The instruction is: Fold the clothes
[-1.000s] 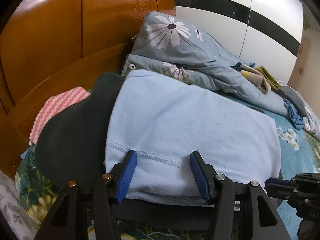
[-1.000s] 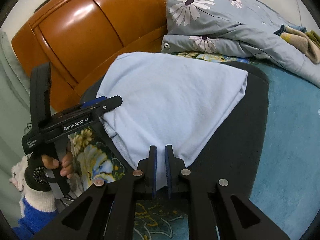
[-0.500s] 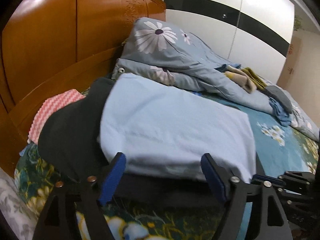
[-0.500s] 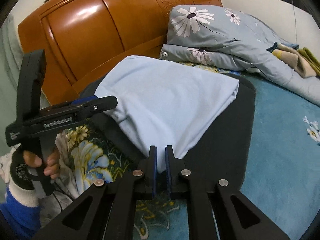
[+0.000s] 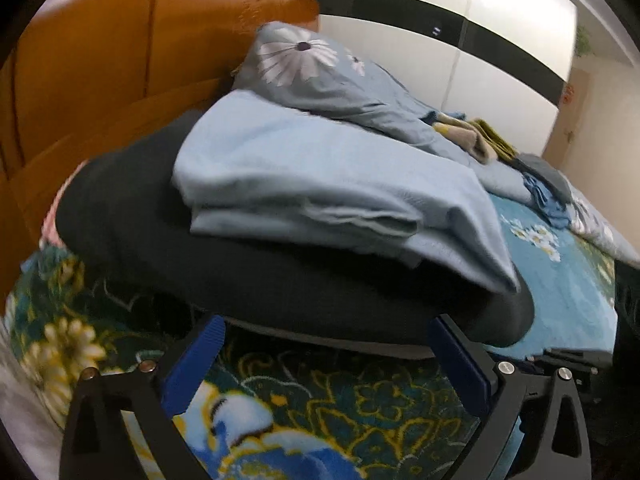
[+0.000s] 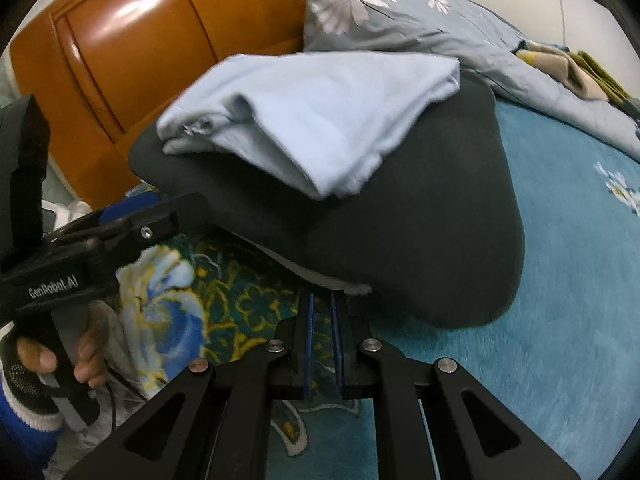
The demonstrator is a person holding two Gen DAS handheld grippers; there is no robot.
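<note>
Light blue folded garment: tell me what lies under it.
The light blue folded cotton garment rests on a dark grey padded cushion, which sits on the floral bedspread. A pale layer peeks out beneath the cushion's front edge; anything else under it is covered.

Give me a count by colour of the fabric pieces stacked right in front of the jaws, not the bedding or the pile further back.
Light blue: 1, the folded garment on top.
Dark grey/black: 1, the curved mat beneath it, its near edge lifted off the bed.
Total: 2.
</note>
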